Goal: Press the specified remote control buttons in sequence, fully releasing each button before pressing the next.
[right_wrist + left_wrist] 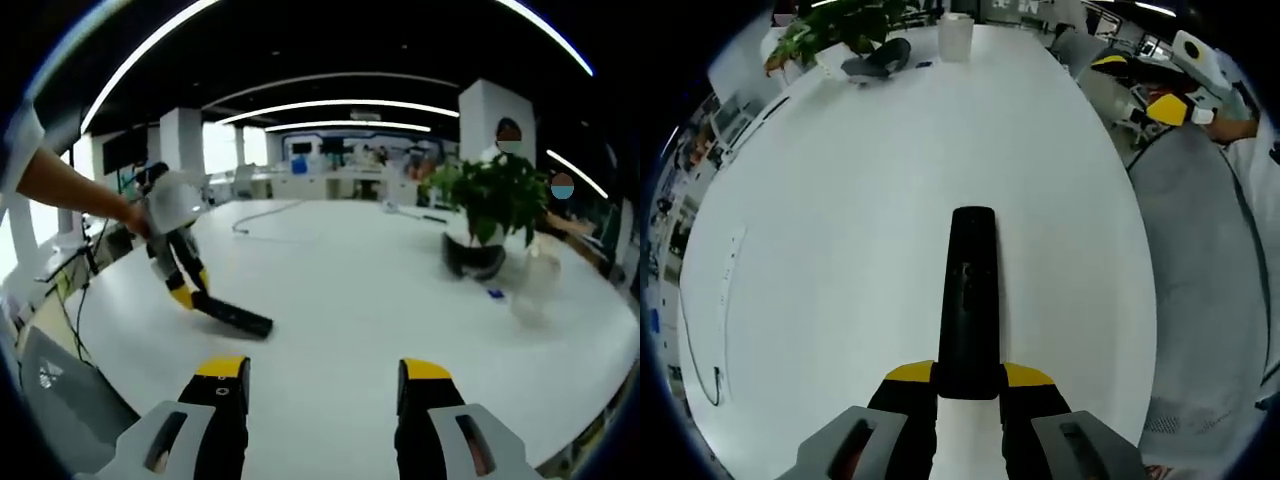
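Left gripper view: the black remote control (970, 300) is lying on the white table (840, 250) near its edge, with the left gripper (969, 385) pinching its near end. The right gripper (325, 385) is hovering with jaws spread, apparently empty, the potted plant (492, 205) sitting farther along.

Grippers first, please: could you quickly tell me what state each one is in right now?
Left gripper: shut on the black remote control, holding it above the white table.
Right gripper: open, holding nothing.
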`<state>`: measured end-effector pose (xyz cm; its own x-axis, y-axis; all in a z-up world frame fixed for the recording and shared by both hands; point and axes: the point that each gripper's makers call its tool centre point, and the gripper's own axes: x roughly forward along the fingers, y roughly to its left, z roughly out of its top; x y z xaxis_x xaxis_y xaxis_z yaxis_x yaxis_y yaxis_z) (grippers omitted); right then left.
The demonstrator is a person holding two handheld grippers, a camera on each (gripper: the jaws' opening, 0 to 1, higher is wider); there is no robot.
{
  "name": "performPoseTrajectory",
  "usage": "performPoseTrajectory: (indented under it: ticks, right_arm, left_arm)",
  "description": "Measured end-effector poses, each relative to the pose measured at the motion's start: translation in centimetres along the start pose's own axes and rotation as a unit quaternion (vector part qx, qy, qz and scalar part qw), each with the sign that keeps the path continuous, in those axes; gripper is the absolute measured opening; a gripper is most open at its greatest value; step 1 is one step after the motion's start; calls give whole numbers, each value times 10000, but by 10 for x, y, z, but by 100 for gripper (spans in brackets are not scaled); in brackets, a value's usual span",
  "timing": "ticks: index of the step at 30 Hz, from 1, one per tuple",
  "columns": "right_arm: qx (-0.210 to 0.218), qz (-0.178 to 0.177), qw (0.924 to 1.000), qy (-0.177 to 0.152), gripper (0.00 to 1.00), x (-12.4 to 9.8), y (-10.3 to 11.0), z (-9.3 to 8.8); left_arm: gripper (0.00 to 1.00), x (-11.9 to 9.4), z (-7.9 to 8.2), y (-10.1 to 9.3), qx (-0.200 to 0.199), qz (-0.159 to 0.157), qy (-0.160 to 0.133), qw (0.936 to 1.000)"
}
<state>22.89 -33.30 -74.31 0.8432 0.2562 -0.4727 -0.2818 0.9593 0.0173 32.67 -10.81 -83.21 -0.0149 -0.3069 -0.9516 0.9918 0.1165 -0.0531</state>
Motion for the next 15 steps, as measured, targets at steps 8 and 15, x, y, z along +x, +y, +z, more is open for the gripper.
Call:
performPoseTrajectory:
  ticks: [8,15]
  right_arm:
    - [38,37,10000,-80,57,-1,1,3]
    - [-28,92,9999,-101,57,-2,4,4]
  left_arm:
    - [22,-1,-1,-25,-9,-56,-53,10000]
    - [22,-2,2,-46,-7,-75,-141,9999]
